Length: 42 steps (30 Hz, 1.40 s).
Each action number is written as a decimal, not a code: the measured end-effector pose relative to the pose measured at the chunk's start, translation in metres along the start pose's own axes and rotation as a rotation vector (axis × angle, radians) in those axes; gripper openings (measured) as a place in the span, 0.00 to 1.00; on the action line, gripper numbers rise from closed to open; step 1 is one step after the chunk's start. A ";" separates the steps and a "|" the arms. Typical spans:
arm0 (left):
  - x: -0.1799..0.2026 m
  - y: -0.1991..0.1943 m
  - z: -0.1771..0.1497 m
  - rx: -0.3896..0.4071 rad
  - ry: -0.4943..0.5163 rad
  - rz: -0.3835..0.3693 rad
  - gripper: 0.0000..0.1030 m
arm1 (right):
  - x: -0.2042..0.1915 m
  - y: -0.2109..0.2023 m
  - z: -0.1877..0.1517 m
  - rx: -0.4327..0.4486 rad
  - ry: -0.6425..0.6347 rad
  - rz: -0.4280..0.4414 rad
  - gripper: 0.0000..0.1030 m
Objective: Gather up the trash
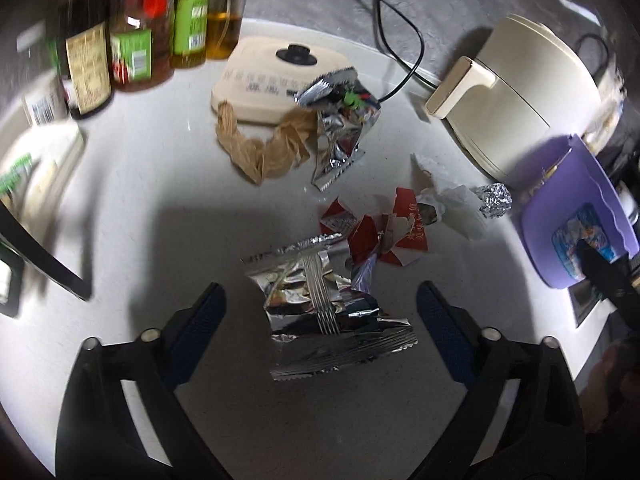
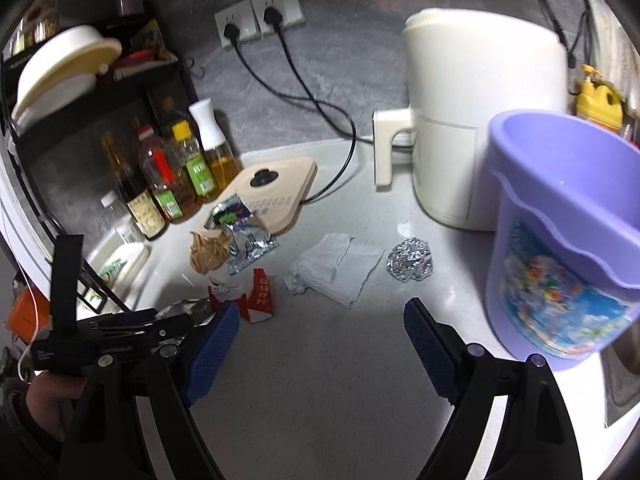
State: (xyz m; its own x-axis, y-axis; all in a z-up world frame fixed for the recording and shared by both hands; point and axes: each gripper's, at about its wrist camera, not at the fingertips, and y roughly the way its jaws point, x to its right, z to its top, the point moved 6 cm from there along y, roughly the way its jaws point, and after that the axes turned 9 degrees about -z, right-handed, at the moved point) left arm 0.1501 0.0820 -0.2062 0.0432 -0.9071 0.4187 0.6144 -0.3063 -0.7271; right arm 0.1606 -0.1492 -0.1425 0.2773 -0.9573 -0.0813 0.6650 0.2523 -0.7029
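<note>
Trash lies on the white counter. A flat silver foil wrapper [image 1: 320, 304] lies right between the fingers of my open left gripper [image 1: 322, 300]. Beyond it are torn red paper pieces [image 1: 380, 232], a white tissue [image 1: 448, 204], a foil ball [image 1: 496, 200], an opened silver snack bag [image 1: 340, 128] and crumpled brown paper [image 1: 264, 148]. My right gripper [image 2: 322, 320] is open and empty above bare counter, short of the tissue [image 2: 340, 268], foil ball [image 2: 410, 266] and red pieces [image 2: 256, 296]. A purple bin [image 2: 560, 240] stands to its right.
A cream air fryer [image 2: 480, 120] stands behind the bin. A beige appliance base [image 2: 276, 196] and several oil and sauce bottles [image 2: 176, 176] stand at the back left. Black cords [image 2: 320, 112] run to wall sockets. A sink edge [image 2: 624, 368] is at far right.
</note>
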 end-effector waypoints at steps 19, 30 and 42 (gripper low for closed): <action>-0.004 -0.051 0.011 0.120 -0.019 0.084 0.40 | -0.015 0.112 -0.011 -0.186 -0.126 0.022 0.10; 0.038 -0.089 0.055 0.217 0.047 0.058 0.40 | -0.017 0.022 0.017 -0.034 -0.108 0.105 0.02; 0.118 -0.095 0.098 0.258 0.183 -0.037 0.40 | 0.018 -0.085 0.075 0.210 -0.011 0.100 0.02</action>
State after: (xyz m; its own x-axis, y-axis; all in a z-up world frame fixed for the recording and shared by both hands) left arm 0.1741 0.0324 -0.0341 -0.1107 -0.9408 0.3205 0.7936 -0.2778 -0.5413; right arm 0.1607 -0.1775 -0.0310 0.3554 -0.9250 -0.1346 0.7634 0.3704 -0.5292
